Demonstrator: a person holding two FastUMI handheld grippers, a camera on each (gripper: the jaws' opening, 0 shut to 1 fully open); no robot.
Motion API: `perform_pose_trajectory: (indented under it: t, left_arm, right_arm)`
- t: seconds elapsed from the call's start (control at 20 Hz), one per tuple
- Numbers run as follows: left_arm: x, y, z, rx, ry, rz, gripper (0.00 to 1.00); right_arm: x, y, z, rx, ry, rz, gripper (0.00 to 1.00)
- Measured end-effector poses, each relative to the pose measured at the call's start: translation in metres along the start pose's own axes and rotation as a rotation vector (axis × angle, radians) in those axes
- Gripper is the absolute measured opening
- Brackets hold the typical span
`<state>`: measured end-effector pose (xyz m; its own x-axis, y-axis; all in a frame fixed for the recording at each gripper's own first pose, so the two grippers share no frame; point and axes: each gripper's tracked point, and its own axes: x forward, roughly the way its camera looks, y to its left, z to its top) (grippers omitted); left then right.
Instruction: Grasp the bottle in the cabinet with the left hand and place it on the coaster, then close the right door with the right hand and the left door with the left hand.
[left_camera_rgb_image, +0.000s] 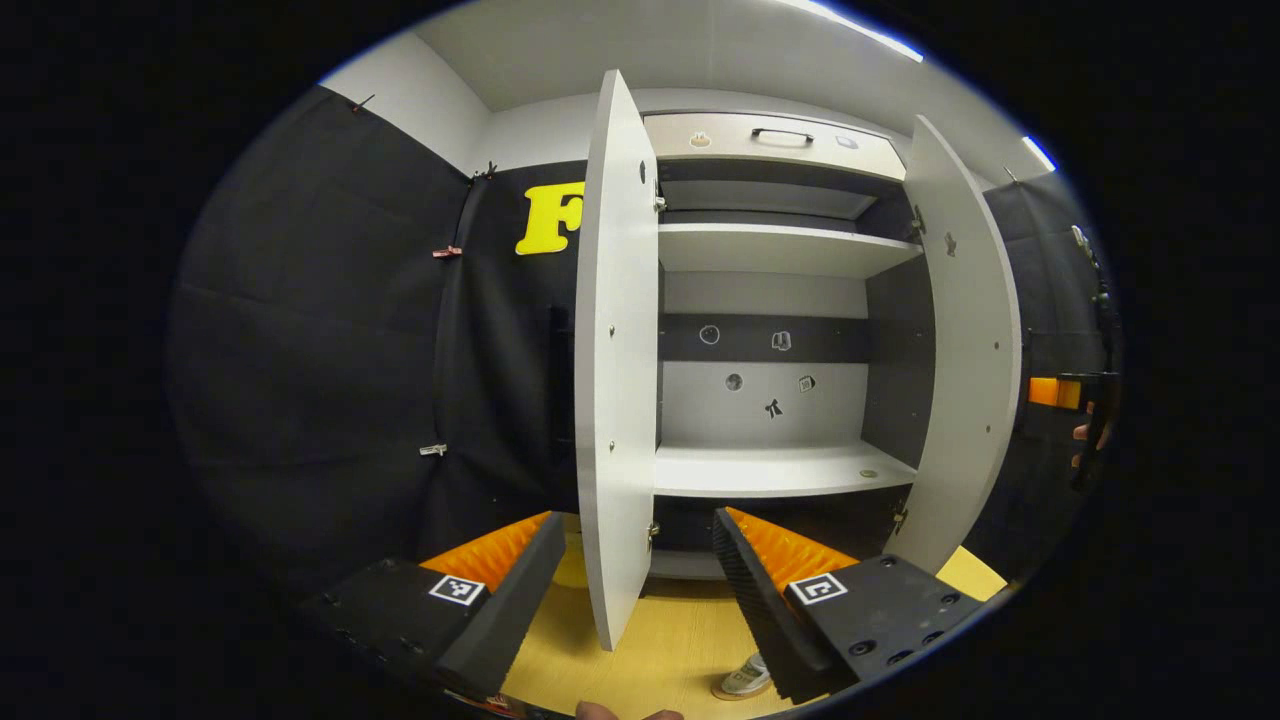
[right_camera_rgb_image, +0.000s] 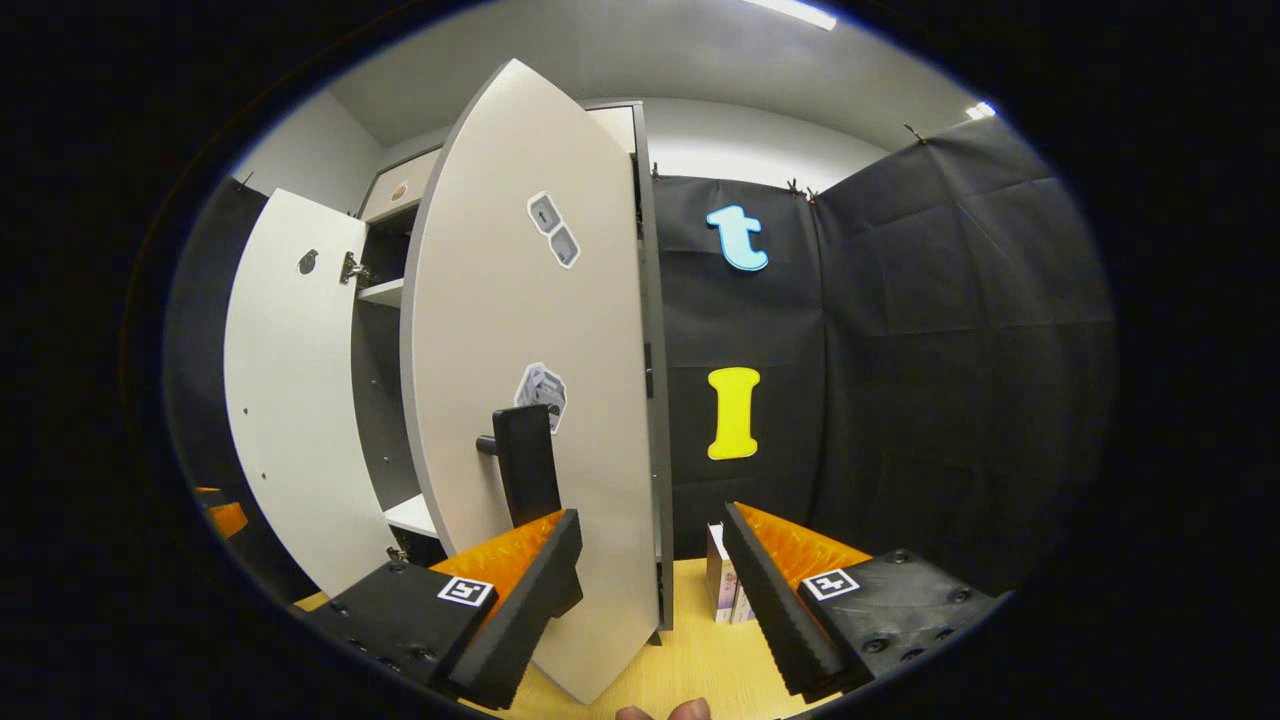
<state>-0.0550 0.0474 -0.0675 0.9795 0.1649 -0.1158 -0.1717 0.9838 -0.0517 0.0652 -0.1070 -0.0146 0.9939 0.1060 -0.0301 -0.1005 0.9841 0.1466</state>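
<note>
The white cabinet (left_camera_rgb_image: 780, 250) stands in front of me with both doors swung open. Its left door (left_camera_rgb_image: 612, 380) is edge-on between my left gripper's fingers, and its right door (left_camera_rgb_image: 965, 340) hangs at the right. The shelves (left_camera_rgb_image: 775, 468) look bare apart from a small round thing (left_camera_rgb_image: 868, 473). My left gripper (left_camera_rgb_image: 640, 590) is open and holds nothing. In the right gripper view the right door (right_camera_rgb_image: 530, 330) is close, with its black handle (right_camera_rgb_image: 525, 465) just above my left finger. My right gripper (right_camera_rgb_image: 650, 585) is open around the door's lower edge.
A yellow wooden surface (left_camera_rgb_image: 680, 640) lies below the cabinet. A small box (right_camera_rgb_image: 725, 585) stands by the door's hinge side. A shoe (left_camera_rgb_image: 745, 678) shows at the bottom. The other gripper (left_camera_rgb_image: 1085, 400), in a hand, is at the far right.
</note>
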Motion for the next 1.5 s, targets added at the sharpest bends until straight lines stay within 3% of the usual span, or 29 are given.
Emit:
perform_pose_trajectory:
  t: [0.45, 0.9, 1.25, 1.5]
  left_arm:
    - [0.013, 0.021, -0.002, 0.019, -0.005, -0.022, 0.95]
    - [0.017, 0.066, -0.007, 0.014, 0.005, 0.029, 0.95]
    - [0.013, 0.094, -0.009, 0.014, 0.012, 0.037, 0.95]
    - [0.02, 0.108, -0.004, 0.033, 0.003, 0.018, 0.94]
  right_arm:
    - [0.032, 0.071, -0.013, -0.027, 0.004, 0.066, 0.96]
    - [0.074, 0.115, -0.019, -0.024, -0.002, 0.086, 0.96]
    - [0.092, 0.128, -0.019, -0.064, -0.009, 0.046, 0.96]
    - [0.075, 0.133, -0.015, -0.055, -0.02, 0.005, 0.96]
